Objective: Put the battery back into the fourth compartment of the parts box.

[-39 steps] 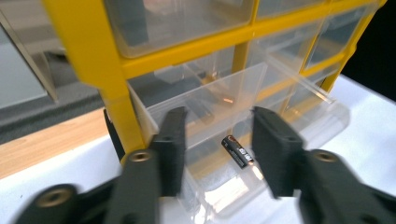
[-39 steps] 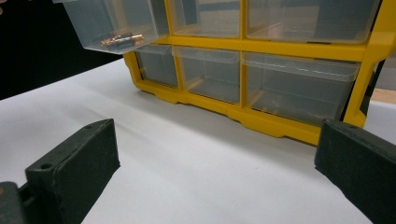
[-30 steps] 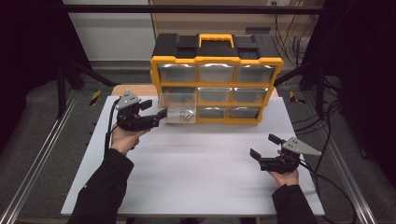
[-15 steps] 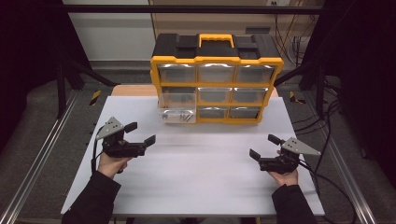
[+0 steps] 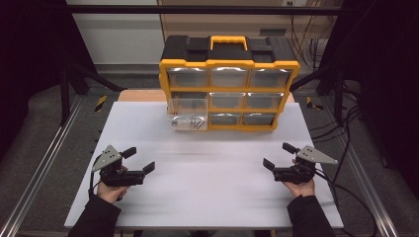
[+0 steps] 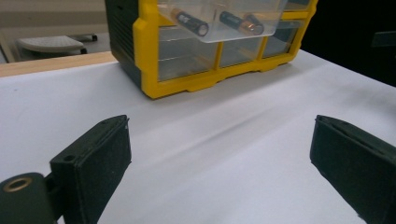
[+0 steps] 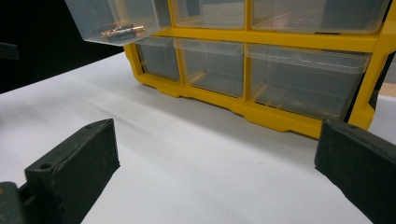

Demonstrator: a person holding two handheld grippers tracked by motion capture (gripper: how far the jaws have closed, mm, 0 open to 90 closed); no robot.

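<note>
A yellow and black drawer organizer [image 5: 230, 64] stands at the back of the white table [image 5: 212, 187]. One clear drawer [image 5: 188, 122] in its left column is pulled out, with batteries [image 6: 189, 22] lying inside it. The same drawer [image 7: 116, 21] hangs above the bottom row in the right gripper view. My left gripper [image 5: 139, 160] rests open at the near left of the table, far from the organizer [image 6: 154, 70], with nothing between its jaws. My right gripper [image 5: 278, 155] sits open at the near right, also holding nothing, and it faces the organizer [image 7: 261, 107].
The other clear drawers [image 5: 230, 101] are pushed in. A metal frame rail [image 5: 44, 163] runs along the table's left side, and cables [image 5: 346, 138] trail on the right. A wooden strip [image 6: 51, 63] lies behind the table's far edge.
My left gripper has drawn back from the pulled-out drawer to the near left of the table, still open. The right gripper has stayed in place.
</note>
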